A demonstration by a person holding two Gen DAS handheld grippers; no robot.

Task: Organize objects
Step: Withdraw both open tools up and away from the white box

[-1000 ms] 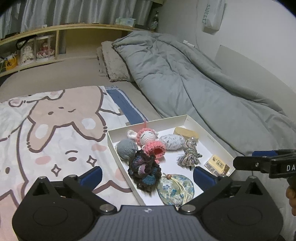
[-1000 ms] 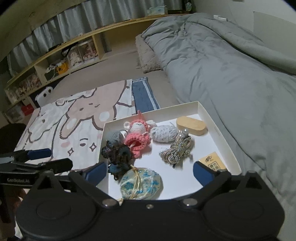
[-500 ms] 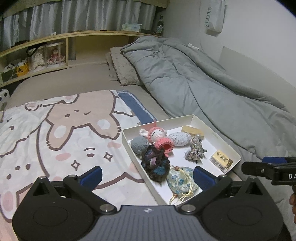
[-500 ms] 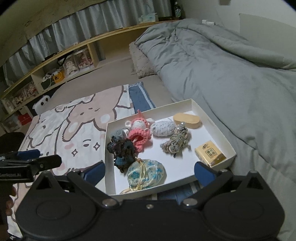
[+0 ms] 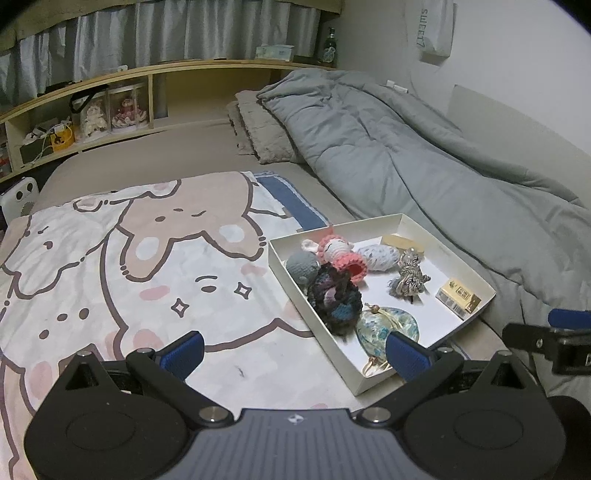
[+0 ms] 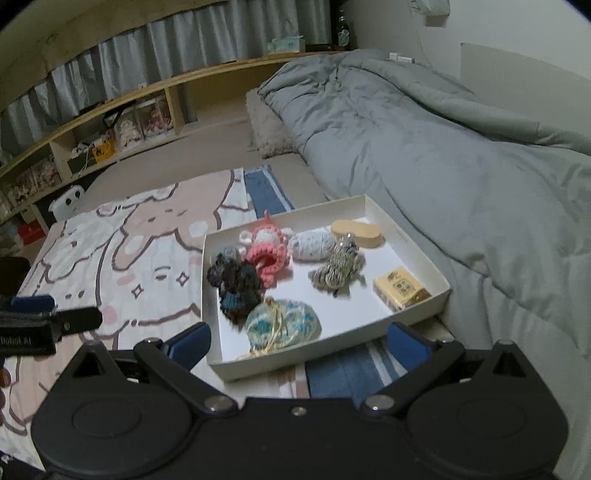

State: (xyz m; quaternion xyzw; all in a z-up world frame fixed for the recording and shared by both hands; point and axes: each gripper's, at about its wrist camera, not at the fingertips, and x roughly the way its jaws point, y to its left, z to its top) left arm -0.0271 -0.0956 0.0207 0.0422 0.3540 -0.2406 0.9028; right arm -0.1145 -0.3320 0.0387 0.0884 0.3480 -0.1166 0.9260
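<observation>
1. Two grippers are in view, each with its blue pads spread wide and nothing between them. The left gripper point(image 5: 293, 354) hangs over the cartoon blanket point(image 5: 147, 266), near the tray's near-left corner. The right gripper point(image 6: 299, 341) hangs just short of the tray's near edge.
2. Legible writing: "SWEET" reads vertically on a white bag point(image 5: 432, 29) hung on the wall. Lettering on the side of the left gripper's body, seen from the right wrist camera, is too blurred to read. Print on the small yellow box point(image 6: 400, 288) is too small to make out.
3. White tray point(image 6: 413, 243) sits on the bed between the blanket and the grey duvet point(image 6: 443, 147).
4. Contents of the tray: a pink crochet doll point(image 6: 267, 247), a grey yarn ball point(image 6: 229, 254), a dark crochet piece point(image 6: 236, 284), a pale speckled ball point(image 6: 310, 243), a tan oval case point(image 6: 356, 232), a twisted cord bundle point(image 6: 340, 269) and a blue floral pouch point(image 6: 282, 325) at the near edge.
5. Neither gripper touches the tray or its contents.
</observation>
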